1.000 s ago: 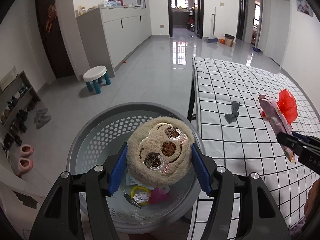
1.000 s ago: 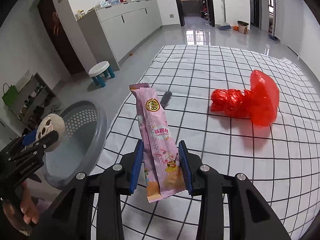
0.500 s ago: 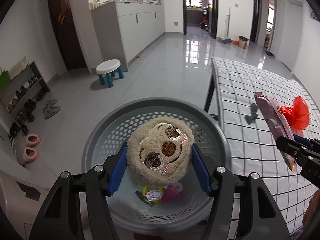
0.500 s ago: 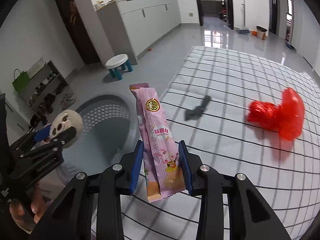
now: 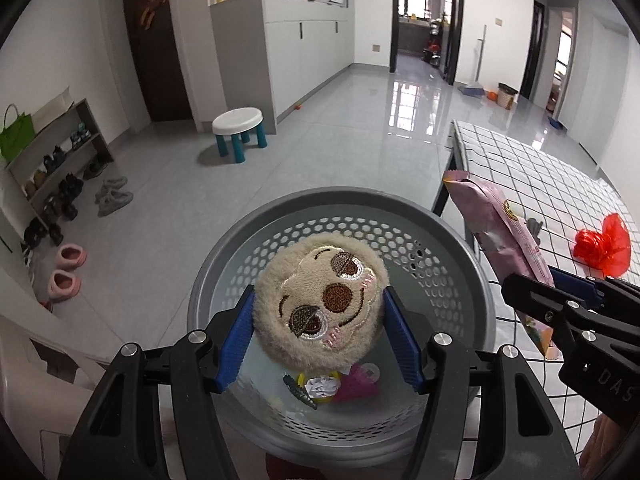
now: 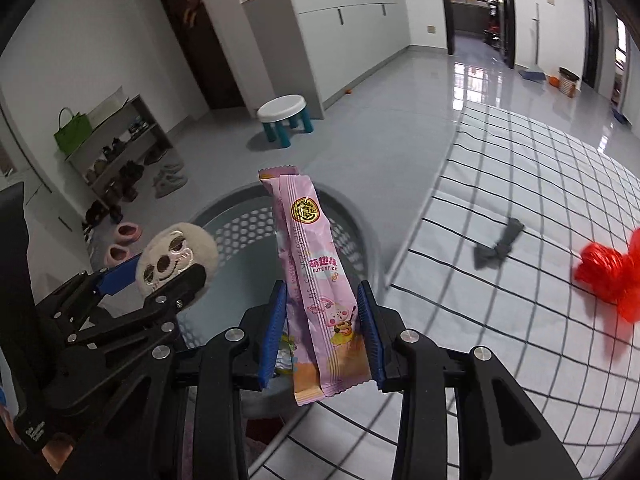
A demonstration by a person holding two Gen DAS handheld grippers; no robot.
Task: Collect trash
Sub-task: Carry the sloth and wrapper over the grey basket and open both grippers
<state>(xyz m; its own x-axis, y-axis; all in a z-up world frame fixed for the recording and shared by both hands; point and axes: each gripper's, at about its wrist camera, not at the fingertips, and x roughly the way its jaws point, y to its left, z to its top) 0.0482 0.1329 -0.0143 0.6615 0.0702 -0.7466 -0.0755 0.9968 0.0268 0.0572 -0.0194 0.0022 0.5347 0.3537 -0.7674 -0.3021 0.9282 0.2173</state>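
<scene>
Two items in grip?

— Confirmed. Left gripper [image 5: 320, 328] clamps a round, fuzzy plush face [image 5: 322, 306] at lower centre, over the perforated grey plastic basket [image 5: 460, 248].

— Right side?

— Right gripper [image 6: 322, 334] pinches a glossy pink snack wrapper [image 6: 316, 272], upright, centre frame. Crinkled red plastic [image 6: 608, 272] lies on the checked tablecloth [image 6: 520, 184], far right.

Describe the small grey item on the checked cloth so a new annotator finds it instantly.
Start at the table with the black-and-white checked cloth. Near its edge by the grey basket lies the grey bow-shaped scrap. Its only neighbour there, the red plastic wrap, is bright, crinkled and bigger.
</scene>
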